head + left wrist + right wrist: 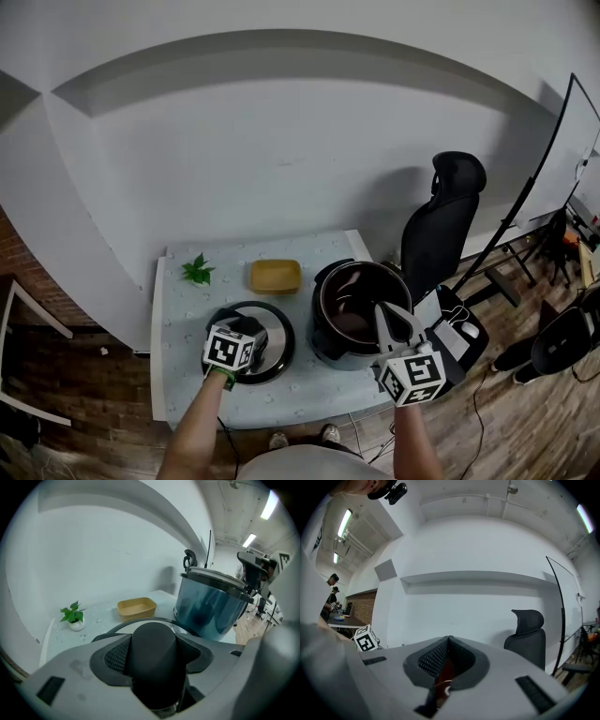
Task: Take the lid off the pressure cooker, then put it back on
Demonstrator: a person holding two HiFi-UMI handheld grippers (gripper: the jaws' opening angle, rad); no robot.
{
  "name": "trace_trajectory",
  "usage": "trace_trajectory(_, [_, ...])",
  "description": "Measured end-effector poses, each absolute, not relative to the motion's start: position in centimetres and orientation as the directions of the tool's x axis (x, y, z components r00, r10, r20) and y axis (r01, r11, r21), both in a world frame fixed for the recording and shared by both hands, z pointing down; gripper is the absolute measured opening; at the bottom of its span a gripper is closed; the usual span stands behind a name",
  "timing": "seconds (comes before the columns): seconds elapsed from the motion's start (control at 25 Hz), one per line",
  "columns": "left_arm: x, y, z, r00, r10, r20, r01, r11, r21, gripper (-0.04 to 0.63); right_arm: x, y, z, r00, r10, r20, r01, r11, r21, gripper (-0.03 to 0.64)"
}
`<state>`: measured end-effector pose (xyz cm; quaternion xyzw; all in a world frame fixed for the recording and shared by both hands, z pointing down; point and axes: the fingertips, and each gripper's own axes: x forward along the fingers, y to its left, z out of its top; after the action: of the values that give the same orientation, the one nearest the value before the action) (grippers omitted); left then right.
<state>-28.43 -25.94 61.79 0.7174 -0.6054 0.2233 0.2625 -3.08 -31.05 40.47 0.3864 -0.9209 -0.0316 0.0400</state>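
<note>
No words or numbers legible.
Only square black-and-white marker patterns on the left cube [230, 349] and right cube [412, 378].

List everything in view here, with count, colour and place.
pressure cooker: one, dark metal, open, table's right side
lid: one, black-rimmed, on table left of cooker
tray: one, yellow, behind lid
plant: one, green, table's back left
table: one, pale blue cover
office chair: one, black, right of table
people: two, distant, right gripper view's left edge
left gripper: one, grey, jaws closed on lid's knob
right gripper: one, grey, jaws together, over cooker
</note>
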Motion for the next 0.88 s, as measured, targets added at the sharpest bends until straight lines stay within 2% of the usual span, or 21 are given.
trace_trajectory(0.4, [-29.3, -28.3, 49.0, 0.161, -0.845, 0.51, -0.983, -0.181, 0.011, 0.279, -1.9, -31.1, 40.1, -0.686, -0.727, 0.028, -0.723, 0.686, 0.082, 0.0])
trace_trajectory(0.64, [-27.2, -29.7, 42.6, 0.224, -0.865, 0.449, -0.964, -0.264, -0.026, 0.279, -0.9, -31.2, 39.8, -0.672, -0.741, 0.016, -0.738, 0.671, 0.077, 0.0])
trace_trajectory(0.88, [-23.2, -31.7, 39.8, 0.307, -0.85, 0.428, -0.933, -0.357, -0.038, 0.279, 0.6, -31.1, 39.6, -0.644, -0.765, 0.006, -0.762, 0.643, 0.075, 0.0])
